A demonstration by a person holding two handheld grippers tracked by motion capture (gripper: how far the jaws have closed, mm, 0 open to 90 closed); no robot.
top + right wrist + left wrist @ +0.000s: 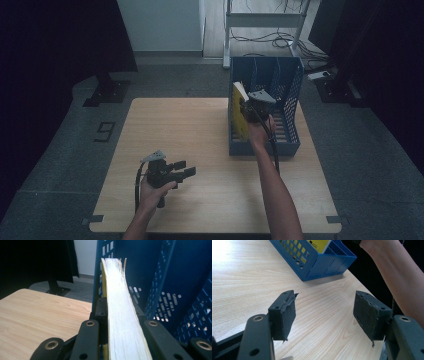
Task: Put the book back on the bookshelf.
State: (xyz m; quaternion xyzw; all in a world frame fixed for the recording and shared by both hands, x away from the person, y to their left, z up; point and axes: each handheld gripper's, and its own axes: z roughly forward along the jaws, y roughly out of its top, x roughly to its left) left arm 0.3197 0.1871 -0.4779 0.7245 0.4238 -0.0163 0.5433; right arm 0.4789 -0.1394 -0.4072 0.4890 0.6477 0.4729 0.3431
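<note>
Yellow-covered book (120, 315) is clamped in the right tongs (248, 107) at the blue file rack (295, 100); a tilt could jam it on a divider. Left tongs (324, 315) gape empty over the counter (249, 277).

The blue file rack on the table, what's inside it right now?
A yellow book stands in the leftmost slot of the blue file rack, clamped by the right gripper. The other slots look empty; the book's lower edge is hidden behind the rack's wall.
</note>
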